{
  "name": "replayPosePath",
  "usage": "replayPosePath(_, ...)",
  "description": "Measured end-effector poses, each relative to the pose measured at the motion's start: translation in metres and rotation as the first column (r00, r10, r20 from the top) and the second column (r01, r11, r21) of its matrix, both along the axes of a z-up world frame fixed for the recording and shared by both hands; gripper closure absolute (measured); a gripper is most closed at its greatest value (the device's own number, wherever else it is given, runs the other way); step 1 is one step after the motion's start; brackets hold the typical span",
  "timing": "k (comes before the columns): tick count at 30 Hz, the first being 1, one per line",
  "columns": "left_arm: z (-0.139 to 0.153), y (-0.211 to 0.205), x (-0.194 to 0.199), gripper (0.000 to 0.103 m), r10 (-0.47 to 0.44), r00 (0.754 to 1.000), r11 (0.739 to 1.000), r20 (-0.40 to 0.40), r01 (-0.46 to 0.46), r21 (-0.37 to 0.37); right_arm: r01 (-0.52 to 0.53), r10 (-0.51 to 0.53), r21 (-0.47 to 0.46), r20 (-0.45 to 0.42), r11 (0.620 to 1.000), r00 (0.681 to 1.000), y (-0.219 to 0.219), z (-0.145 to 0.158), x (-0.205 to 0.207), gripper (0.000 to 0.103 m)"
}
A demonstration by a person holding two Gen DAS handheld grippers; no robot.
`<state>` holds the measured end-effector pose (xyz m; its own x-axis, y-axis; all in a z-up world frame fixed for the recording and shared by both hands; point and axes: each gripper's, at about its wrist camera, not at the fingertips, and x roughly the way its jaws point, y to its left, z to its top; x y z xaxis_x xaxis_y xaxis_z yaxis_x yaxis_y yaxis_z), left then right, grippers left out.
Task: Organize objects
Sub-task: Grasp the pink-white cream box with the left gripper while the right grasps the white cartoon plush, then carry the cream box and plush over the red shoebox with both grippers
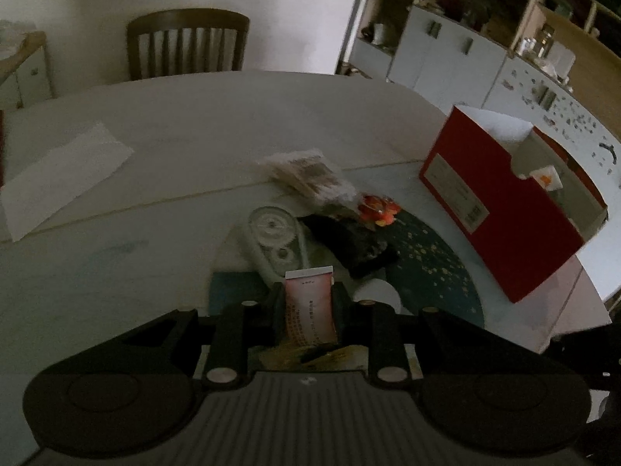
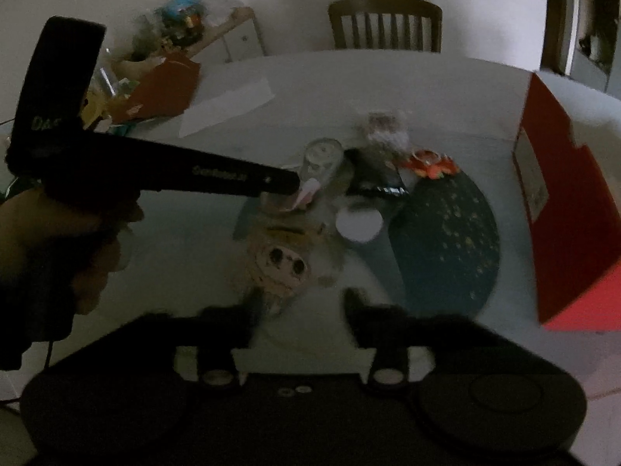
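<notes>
Left tongs (image 1: pixel 309 306) clamped on a small pink printed packet (image 1: pixel 310 306); right tongs (image 2: pixel 300 310) stand apart, holding nothing.

Packet upright between the left fingers, white top edge showing, lifted off the pale worktop (image 1: pixel 155 147). Just beyond the left tongs: a clear correction-tape dispenser (image 1: pixel 273 239), a black pouch (image 1: pixel 349 244) beside it, then a red-orange trinket (image 1: pixel 378 209) and a clear bag of sticks (image 1: pixel 306 174). Open red box (image 1: pixel 504 209) well off to their right; white paper sheet (image 1: pixel 66 178) far left. Below the right tongs' gap, a pink cartoon-faced item (image 2: pixel 283 264) on the worktop, a white round lid (image 2: pixel 359 223) near it. A hand (image 2: pixel 58 240) grips the left tool's handle.
</notes>
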<state>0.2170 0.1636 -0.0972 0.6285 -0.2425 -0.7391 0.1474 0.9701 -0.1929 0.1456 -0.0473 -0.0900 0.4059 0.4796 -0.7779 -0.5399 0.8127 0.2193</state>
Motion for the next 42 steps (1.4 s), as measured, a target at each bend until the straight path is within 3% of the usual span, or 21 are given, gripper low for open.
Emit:
replayPosePath(15, 0.003, 0.044, -0.030, 0.079, 0.104, 0.995, 0.995, -0.006, -0.104, -0.001, -0.043, 0.042, -0.052, -0.017, 0.998, 0.999, 0.044, -0.024, 0.016, 0.044)
replayPosePath(19, 0.004, 0.046, -0.035, 0.079, 0.103, 0.995, 0.995, -0.002, -0.103, -0.002, -0.038, 0.037, -0.057, -0.023, 0.998, 0.999, 0.044, -0.025, 0.018, 0.060)
replayPosePath(24, 0.006, 0.043, -0.038, 0.079, 0.091, 0.996, 0.996, -0.003, -0.091, -0.009, -0.026, 0.026, -0.058, -0.012, 0.998, 1.000, 0.039, -0.021, 0.016, 0.065)
replayPosePath(42, 0.055, -0.032, -0.040, 0.079, -0.069, 0.996, 0.995, 0.049, 0.072, -0.063, 0.091, -0.088, -0.040, 0.090, 0.995, 0.992, -0.059, 0.058, 0.011, 0.065)
